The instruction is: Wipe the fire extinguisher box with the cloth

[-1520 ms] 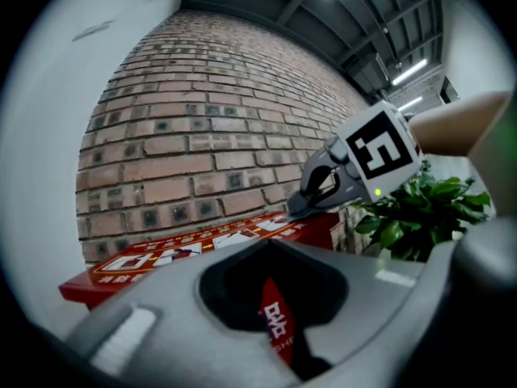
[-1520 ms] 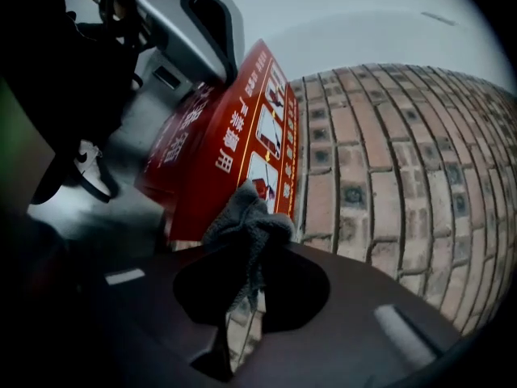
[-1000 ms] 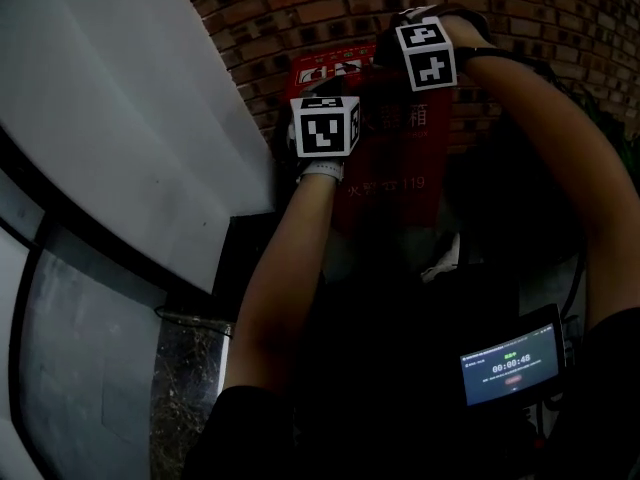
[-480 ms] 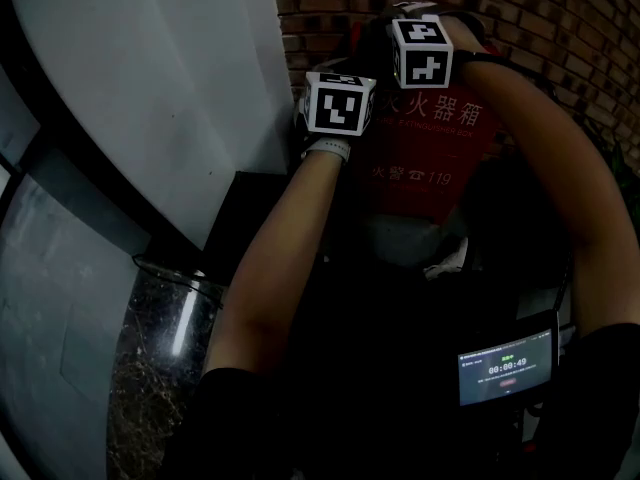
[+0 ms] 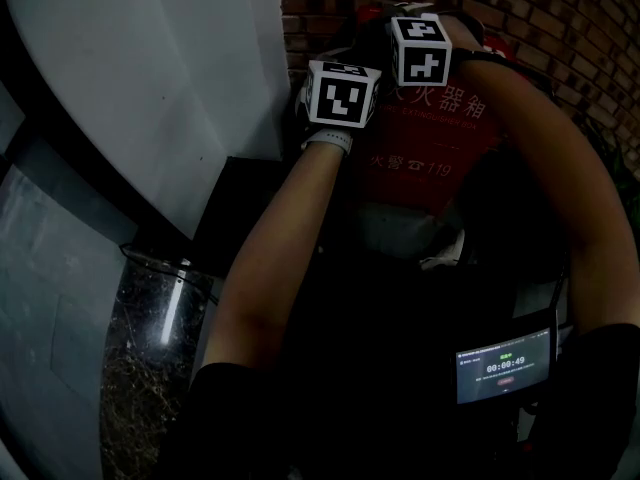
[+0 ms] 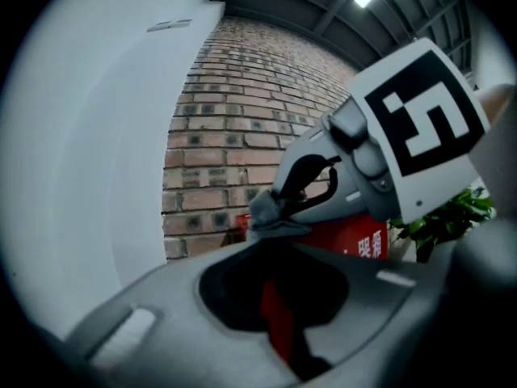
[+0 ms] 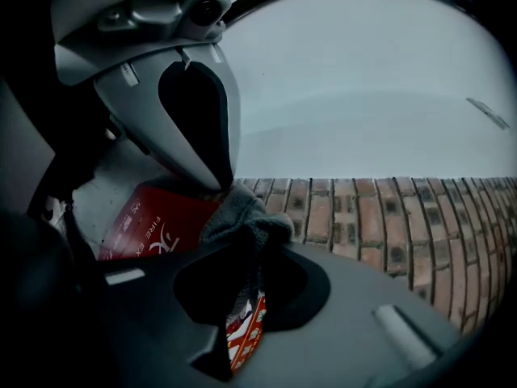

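Right gripper pinched the grey cloth at the top of the red fire extinguisher box. Left gripper, just beside, seemed pressed together, empty.

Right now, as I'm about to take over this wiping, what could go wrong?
The cloth is bunched tight in the right gripper, so its hard fingers may scrape the fire extinguisher box. The left gripper sits right beside it, and the two could knock together.
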